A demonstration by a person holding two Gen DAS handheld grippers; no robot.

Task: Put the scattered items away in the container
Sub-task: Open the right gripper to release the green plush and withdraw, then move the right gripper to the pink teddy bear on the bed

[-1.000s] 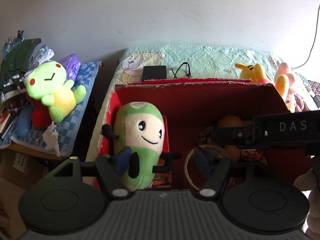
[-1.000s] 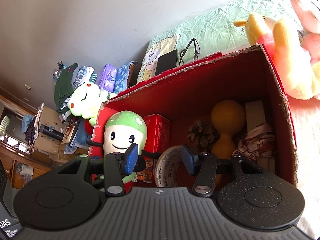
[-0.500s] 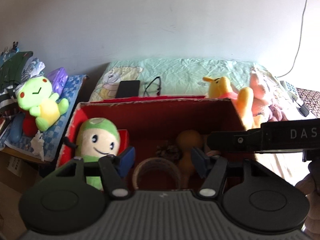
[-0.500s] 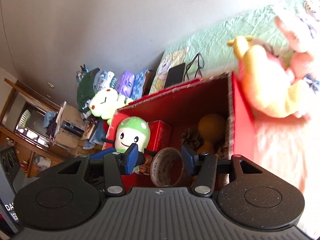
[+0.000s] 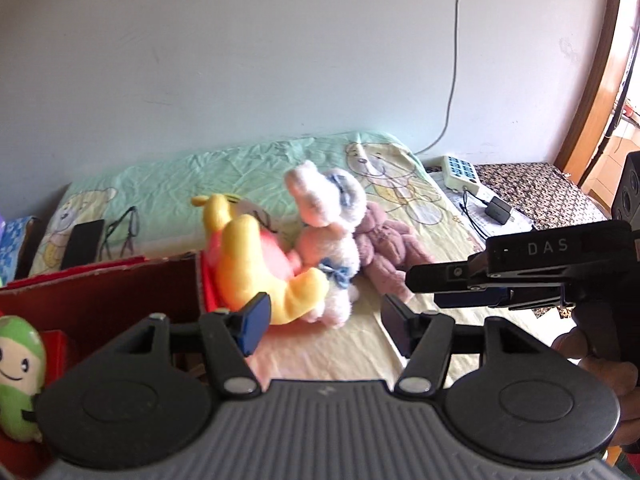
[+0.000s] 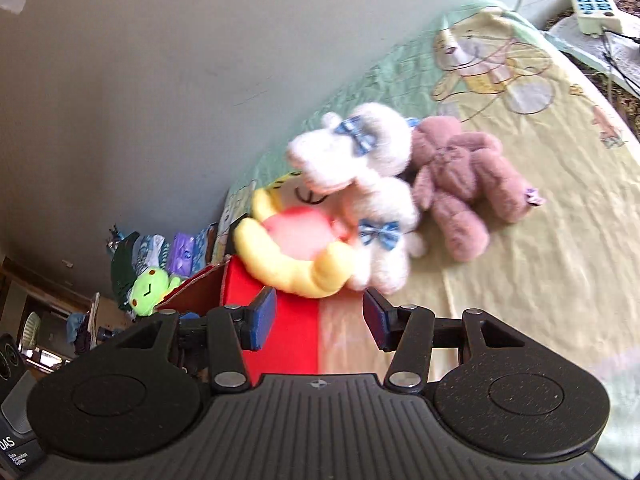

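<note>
A yellow plush (image 5: 256, 276) (image 6: 296, 256) leans on the right wall of the red cardboard box (image 5: 104, 292) (image 6: 276, 320). A white plush with blue bows (image 5: 328, 240) (image 6: 368, 192) and a mauve bear (image 5: 388, 248) (image 6: 464, 188) lie beside it on the bed. A green-capped plush (image 5: 18, 376) stands inside the box at the left. My left gripper (image 5: 324, 324) is open and empty, just in front of the yellow plush. My right gripper (image 6: 320, 314) is open and empty, over the box's right wall; its side shows in the left wrist view (image 5: 516, 276).
A black phone (image 5: 82, 242) and glasses (image 5: 124, 228) lie on the bear-print bedsheet (image 5: 420, 204) behind the box. A power strip (image 5: 458, 170) (image 6: 594, 4) and charger (image 5: 498, 212) sit at the bed's far right. A lime plush (image 6: 150, 290) rests on clutter to the left.
Both grippers have swung right and away from the box's inside, toward the plush toys on the bed. The tape roll, pine cone and orange item have left view.
</note>
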